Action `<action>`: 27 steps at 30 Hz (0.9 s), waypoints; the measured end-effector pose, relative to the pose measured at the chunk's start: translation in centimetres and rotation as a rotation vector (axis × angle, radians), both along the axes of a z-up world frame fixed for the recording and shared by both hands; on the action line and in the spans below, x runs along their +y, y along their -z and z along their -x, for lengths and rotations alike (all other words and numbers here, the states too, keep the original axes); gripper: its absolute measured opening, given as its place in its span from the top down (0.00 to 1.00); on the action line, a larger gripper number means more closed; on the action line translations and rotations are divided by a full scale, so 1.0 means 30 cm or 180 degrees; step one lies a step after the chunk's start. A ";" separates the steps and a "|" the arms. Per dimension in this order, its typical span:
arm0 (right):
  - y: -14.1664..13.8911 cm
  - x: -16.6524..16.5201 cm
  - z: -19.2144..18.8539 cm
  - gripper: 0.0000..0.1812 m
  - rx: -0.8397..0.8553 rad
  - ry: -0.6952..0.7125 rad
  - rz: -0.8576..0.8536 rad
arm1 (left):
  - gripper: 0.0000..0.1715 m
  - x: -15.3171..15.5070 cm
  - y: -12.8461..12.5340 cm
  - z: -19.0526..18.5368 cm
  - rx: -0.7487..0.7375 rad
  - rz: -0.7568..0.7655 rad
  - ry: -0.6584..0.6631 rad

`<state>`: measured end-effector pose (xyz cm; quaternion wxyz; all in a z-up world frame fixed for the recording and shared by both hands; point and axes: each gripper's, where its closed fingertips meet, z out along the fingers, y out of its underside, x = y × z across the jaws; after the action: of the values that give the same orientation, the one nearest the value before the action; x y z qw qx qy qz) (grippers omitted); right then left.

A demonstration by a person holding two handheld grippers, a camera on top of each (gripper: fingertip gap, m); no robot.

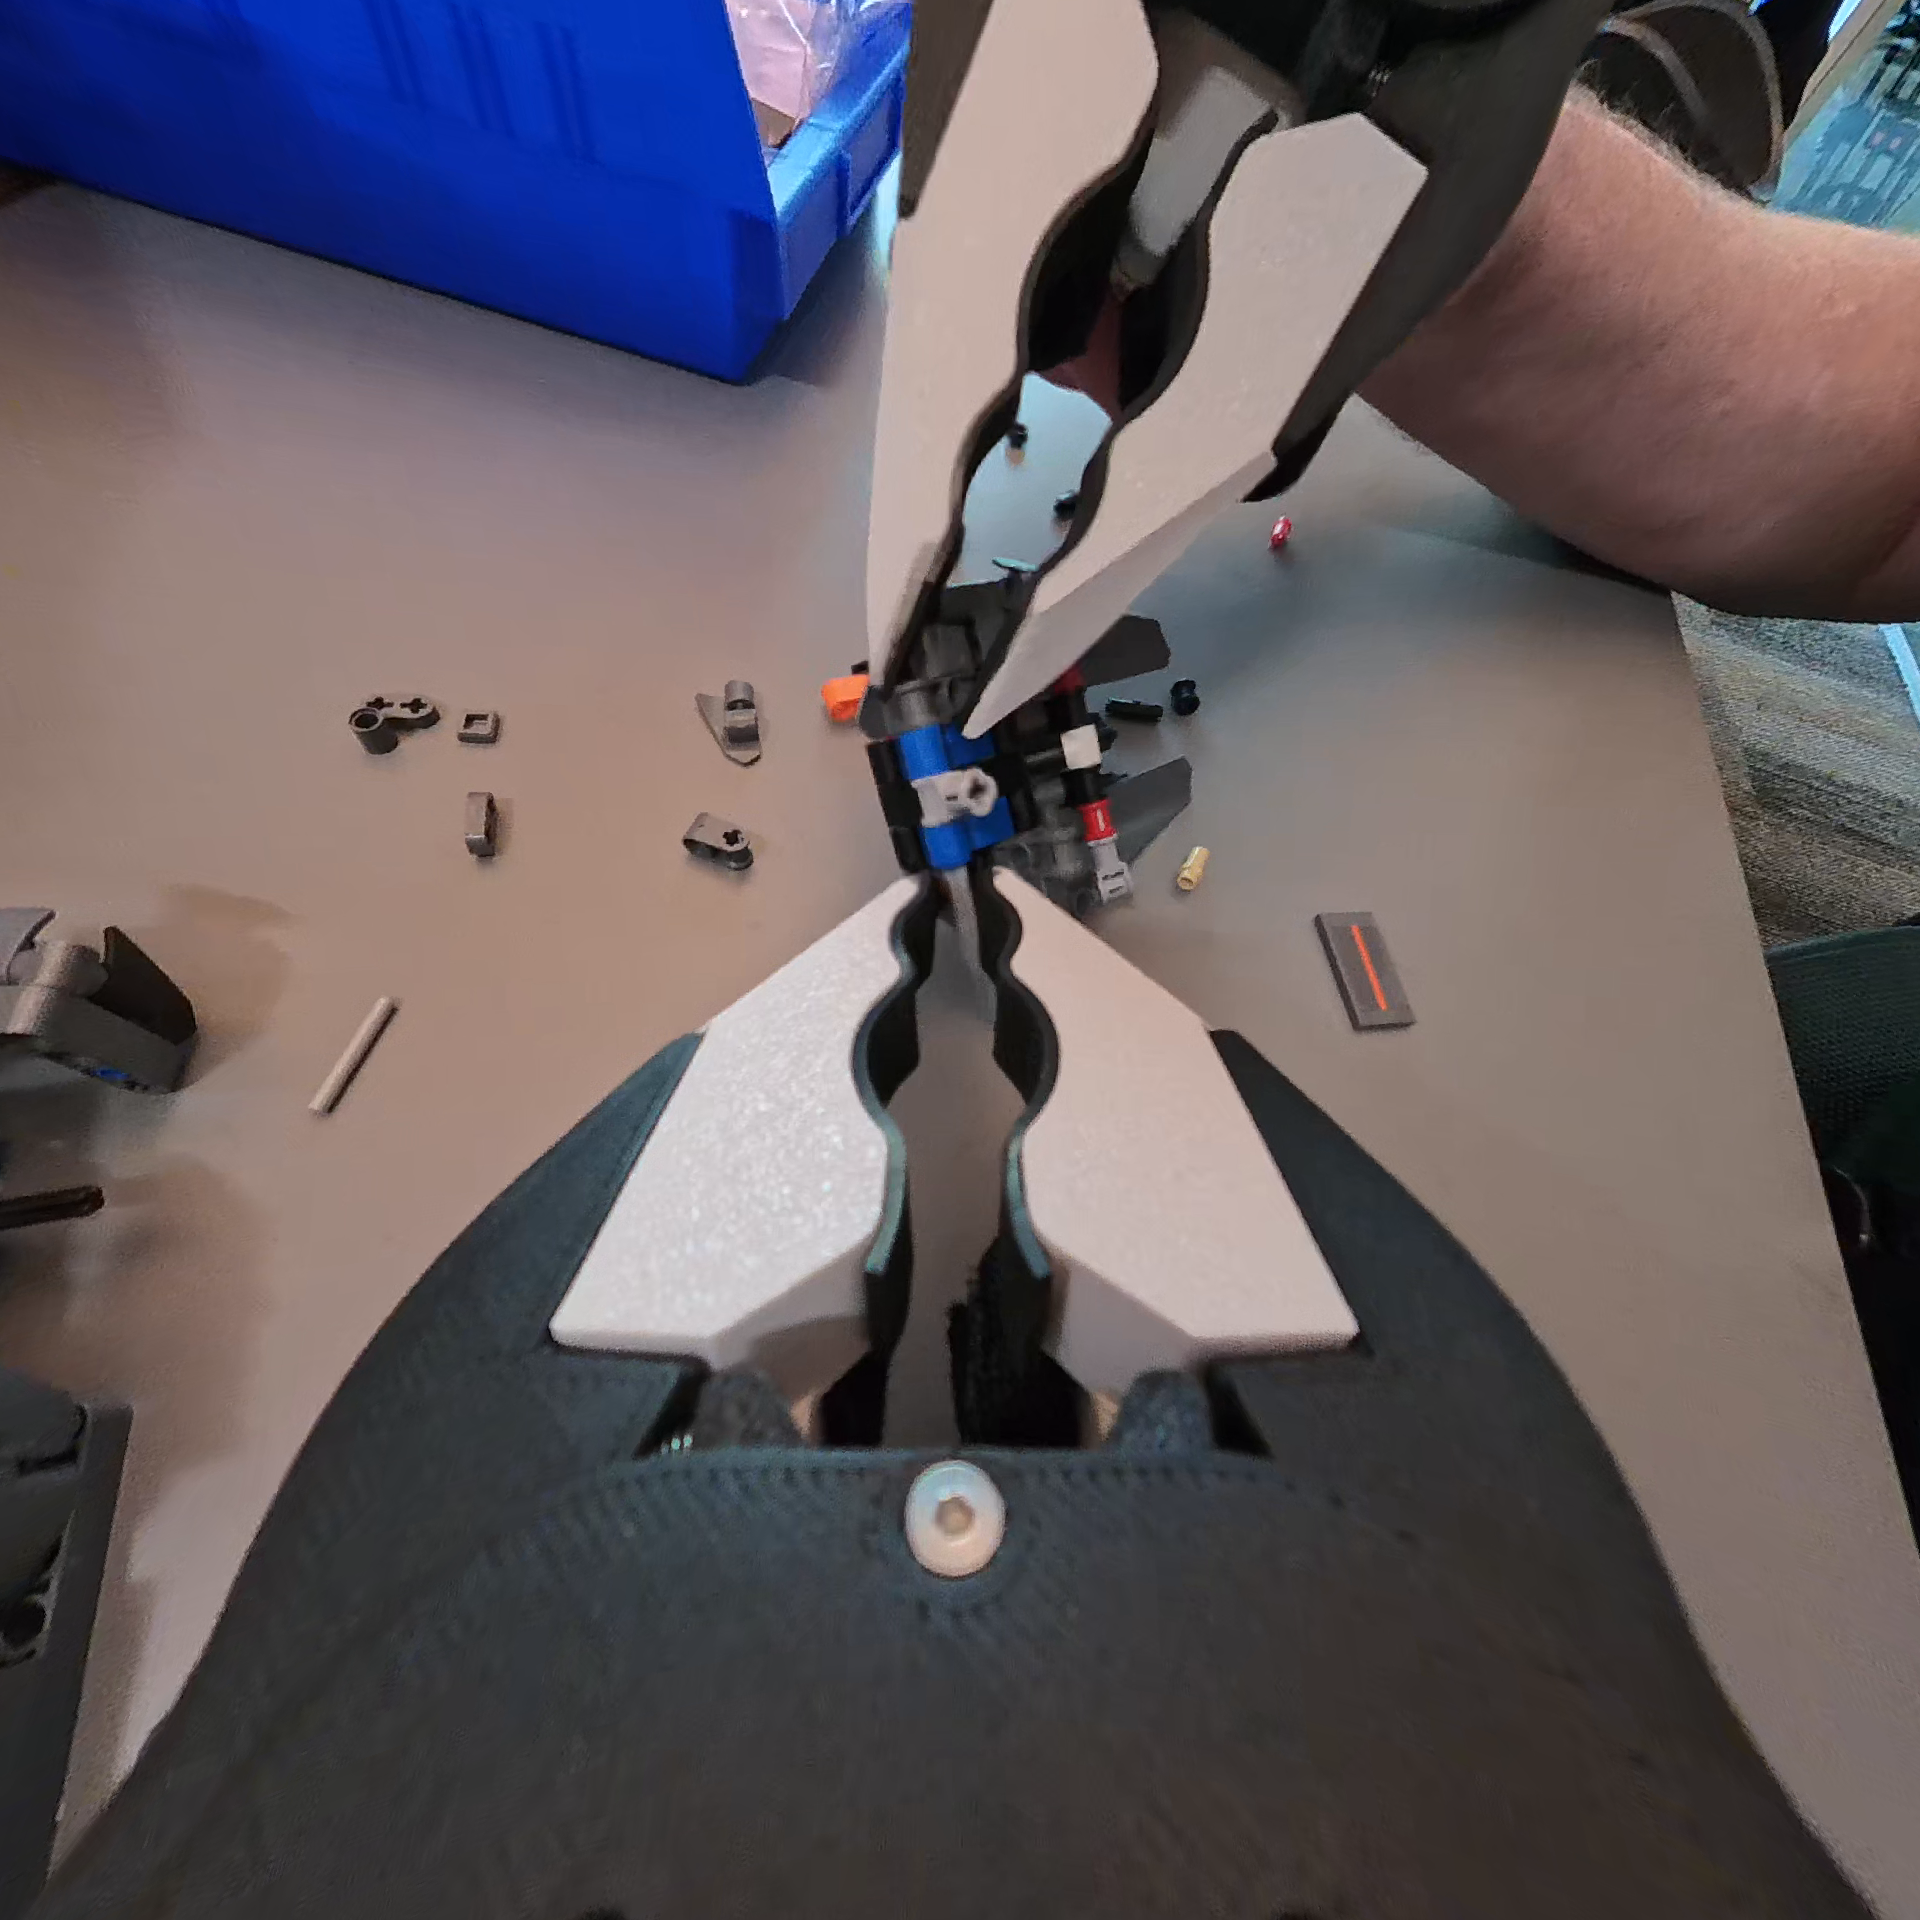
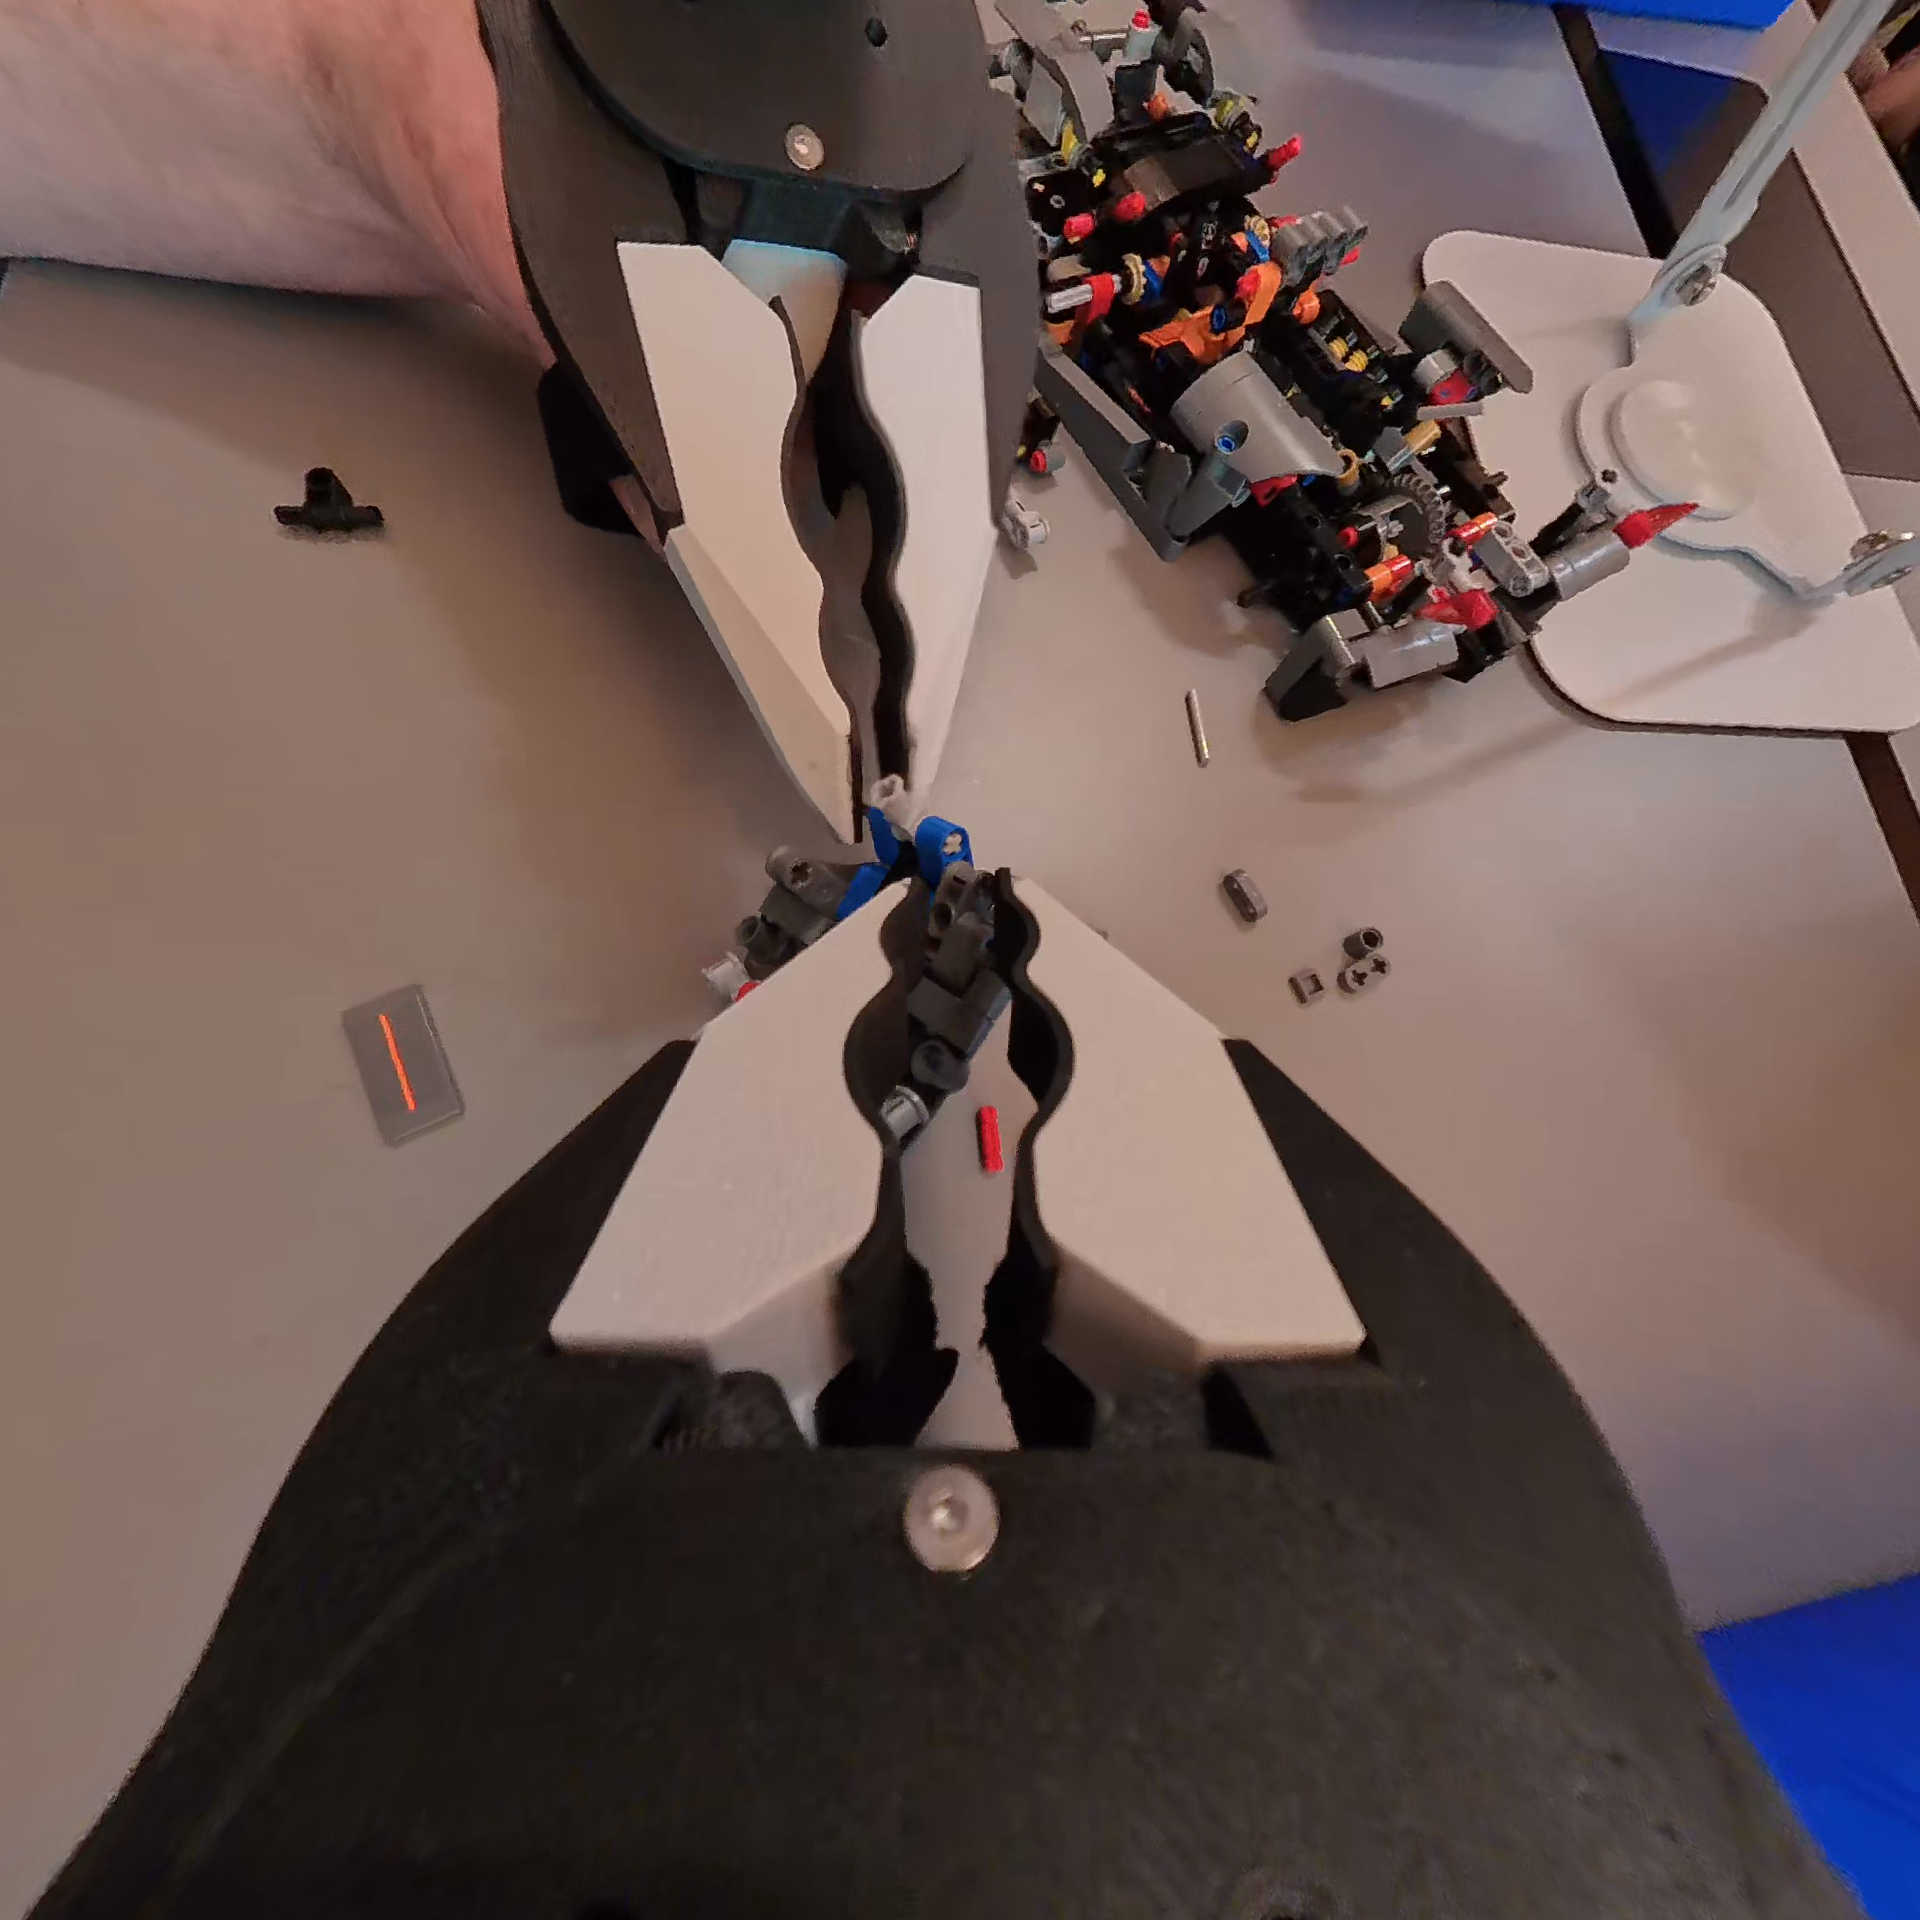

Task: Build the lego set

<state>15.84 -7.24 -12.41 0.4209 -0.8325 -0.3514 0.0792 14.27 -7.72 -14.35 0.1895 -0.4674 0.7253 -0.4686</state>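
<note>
A small lego sub-assembly [image 1: 966, 800] of blue, black, grey and red technic parts is held between both grippers just above the grey table [image 1: 312, 520]. My left gripper [image 1: 956, 894] is shut on a thin grey part at its near end. My right gripper [image 1: 925, 707] comes in from above and is shut on its far end. In the right wrist view, my right gripper [image 2: 956, 894] is closed around dark grey parts of the sub-assembly [image 2: 940, 847], and the left gripper [image 2: 883, 800] meets it from the top.
A large, partly built lego car [image 2: 1278, 395] lies at the upper right beside a white stand base [image 2: 1683, 499]. Loose grey pieces [image 1: 390, 719], an axle [image 1: 353, 1055] and a striped grey tile [image 1: 1364, 971] lie around. A blue bin [image 1: 468, 156] stands behind. The person's forearm [image 1: 1662, 395] is at the right.
</note>
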 end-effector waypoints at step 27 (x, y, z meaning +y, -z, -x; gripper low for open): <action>-0.022 -0.039 -0.025 0.86 0.0471 0.0006 0.0333 | 0.97 -0.009 0.006 0.002 -0.0177 -0.0527 0.0047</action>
<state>16.60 -8.39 -11.76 0.4017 -0.8456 -0.3140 0.1583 14.20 -7.97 -14.54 0.2441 -0.4315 0.7595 -0.4212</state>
